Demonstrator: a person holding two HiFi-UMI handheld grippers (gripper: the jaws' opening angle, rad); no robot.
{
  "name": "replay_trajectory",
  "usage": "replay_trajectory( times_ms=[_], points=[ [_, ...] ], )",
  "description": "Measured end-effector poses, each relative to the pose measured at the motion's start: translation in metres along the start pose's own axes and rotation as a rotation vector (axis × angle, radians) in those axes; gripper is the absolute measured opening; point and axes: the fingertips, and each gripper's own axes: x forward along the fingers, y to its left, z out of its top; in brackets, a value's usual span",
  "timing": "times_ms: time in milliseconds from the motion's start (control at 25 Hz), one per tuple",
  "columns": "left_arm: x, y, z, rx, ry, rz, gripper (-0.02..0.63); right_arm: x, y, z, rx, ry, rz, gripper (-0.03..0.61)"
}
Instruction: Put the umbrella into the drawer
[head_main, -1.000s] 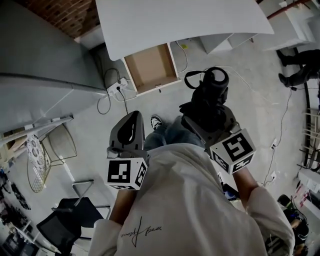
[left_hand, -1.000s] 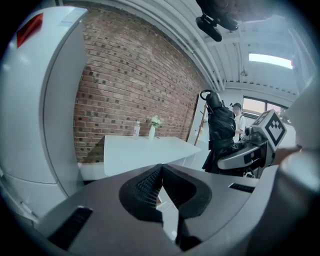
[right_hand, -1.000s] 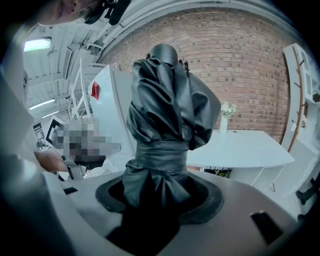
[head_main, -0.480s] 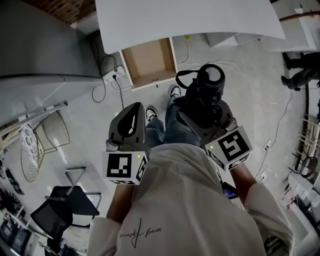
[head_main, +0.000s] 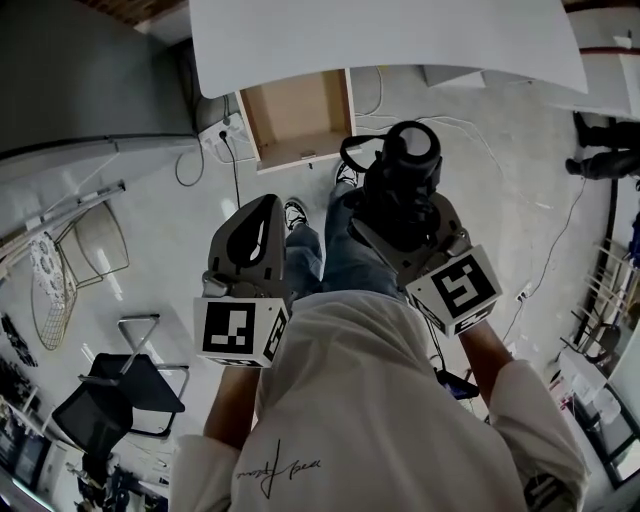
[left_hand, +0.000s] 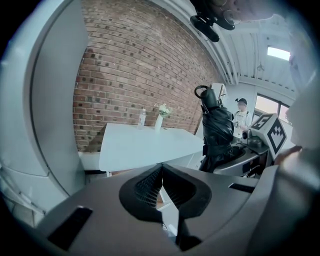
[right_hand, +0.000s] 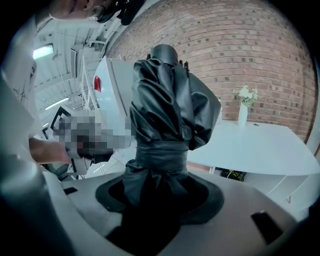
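Head view offers little readable writing: a cursive line on the person's white shirt (head_main: 285, 465) is too small to make out, and the marker cubes carry only black-and-white square patterns. The right gripper (head_main: 400, 218) has its jaws spread wide and clamped on the lower folds of a folded black umbrella (head_main: 405, 185). The umbrella's long axis runs along the jaws, away from the person. Its rounded end with a strap loop (head_main: 352, 152) points toward the open wooden drawer (head_main: 298, 112) under the white table (head_main: 380, 40), and it is not yet inside. In the right gripper view the umbrella (right_hand: 167, 115) rises straight out from the jaws. The left gripper (left_hand: 161, 167) has its jaws together on nothing.
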Motion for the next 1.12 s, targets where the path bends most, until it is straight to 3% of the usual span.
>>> replay_trajectory(
  times_ms=[520, 760, 1120],
  points=[
    [0.021, 0.008, -0.008, -0.061, -0.002, -0.018, 0.018, 0.038, -0.013, -0.018, -0.061, 0.08, 0.069, 0.259],
    [0.026, 0.018, -0.029, -0.077, 0.056, 0.028, 0.018, 0.052, -0.024, -0.029, -0.121, 0.104, 0.077, 0.259],
    [0.037, 0.022, -0.055, -0.098, 0.093, 0.016, 0.018, 0.079, -0.044, -0.054, -0.202, 0.147, 0.086, 0.258]
  ],
)
